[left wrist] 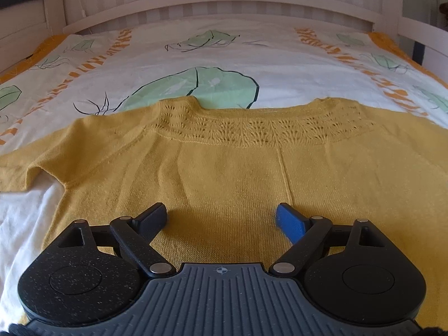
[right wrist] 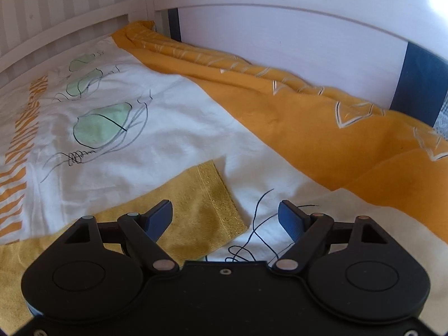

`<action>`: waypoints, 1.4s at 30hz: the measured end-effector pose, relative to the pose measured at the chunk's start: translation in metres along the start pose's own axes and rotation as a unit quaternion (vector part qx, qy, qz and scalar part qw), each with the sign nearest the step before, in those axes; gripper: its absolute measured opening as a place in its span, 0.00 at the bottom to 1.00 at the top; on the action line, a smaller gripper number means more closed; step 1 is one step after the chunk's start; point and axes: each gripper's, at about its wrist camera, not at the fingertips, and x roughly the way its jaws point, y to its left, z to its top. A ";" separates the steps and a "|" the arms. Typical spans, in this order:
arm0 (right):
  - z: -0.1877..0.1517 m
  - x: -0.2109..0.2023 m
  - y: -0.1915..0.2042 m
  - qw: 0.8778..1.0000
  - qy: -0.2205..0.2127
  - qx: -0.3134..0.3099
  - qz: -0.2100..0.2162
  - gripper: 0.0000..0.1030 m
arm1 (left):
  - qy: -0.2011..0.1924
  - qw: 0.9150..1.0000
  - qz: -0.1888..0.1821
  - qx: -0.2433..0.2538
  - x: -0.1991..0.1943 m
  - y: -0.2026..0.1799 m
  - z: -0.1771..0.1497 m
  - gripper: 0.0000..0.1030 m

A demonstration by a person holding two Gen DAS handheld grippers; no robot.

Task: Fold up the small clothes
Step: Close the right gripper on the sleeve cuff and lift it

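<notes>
The right gripper (right wrist: 225, 217) (jaws spread, empty) hovered near the sweater's sleeve cuff (right wrist: 221, 198) at eleven o'clock; a shallow pinch risked slipping

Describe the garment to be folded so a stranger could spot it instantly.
On the white-framed bed, over the white leaf-print sheet, lies a mustard-yellow knit top, spread flat with short sleeves out. Its lacy openwork yoke below the neckline separates it from the smooth orange cover bunched alongside.

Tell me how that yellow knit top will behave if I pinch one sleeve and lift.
The yellow knit top lies limp and flat, so it will probably drape and trail. Its lacy yoke may stretch or snag. The sleeve cuff looks thin, likely light.
</notes>
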 end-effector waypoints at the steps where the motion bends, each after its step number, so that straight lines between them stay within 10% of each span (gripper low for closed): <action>1: 0.000 0.004 -0.001 1.000 0.003 0.001 0.001 0.81 | -0.003 1.000 -0.001 -0.002 0.000 0.000 -0.002 0.86; 12: -0.001 0.030 -0.010 0.999 0.006 0.005 0.034 0.82 | -0.002 1.000 0.007 -0.014 0.009 0.000 -0.003 1.00; 19: 0.001 0.028 -0.021 0.994 0.030 0.041 0.095 0.19 | -0.001 1.000 0.006 -0.018 0.010 0.001 -0.005 1.00; 29: 0.020 -0.046 0.008 0.987 -0.012 0.039 0.156 0.17 | 0.008 1.000 -0.006 -0.025 0.010 0.006 -0.001 0.99; 42: 0.025 -0.167 0.168 0.945 -0.022 -0.058 0.321 0.17 | 0.043 0.995 -0.080 -0.028 -0.025 0.075 0.009 0.89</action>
